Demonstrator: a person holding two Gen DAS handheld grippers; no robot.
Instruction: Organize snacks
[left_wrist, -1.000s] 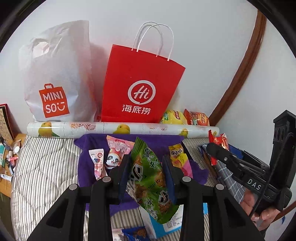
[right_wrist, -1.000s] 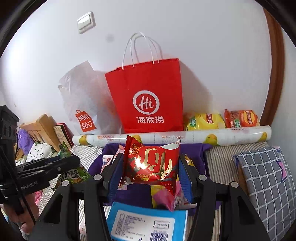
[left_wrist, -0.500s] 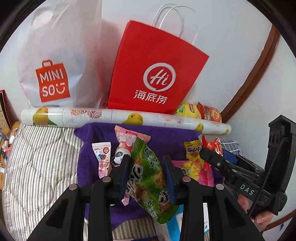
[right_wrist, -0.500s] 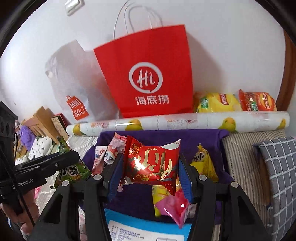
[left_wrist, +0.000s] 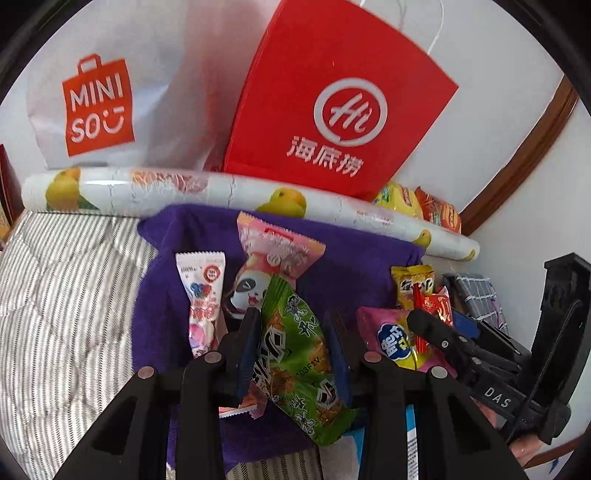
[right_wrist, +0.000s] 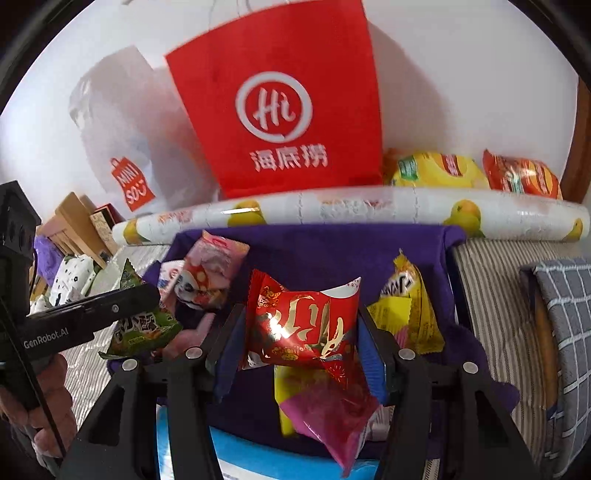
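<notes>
The left gripper (left_wrist: 291, 350) pinched a green snack packet (left_wrist: 295, 354) above the purple cloth (left_wrist: 351, 266). The right gripper (right_wrist: 299, 347), its fingers just easing apart, still bracketed a red packet (right_wrist: 303, 321), which might slip and land crooked.

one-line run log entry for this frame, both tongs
left tongs: shut on green snack packet | right tongs: jaws just opening, red snack packet between them | both over purple cloth

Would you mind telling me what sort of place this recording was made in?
Probably a bedroom at home: striped bedding serves as the work surface, shopping bags lean against the wall, and a checked pillow lies alongside.
</notes>
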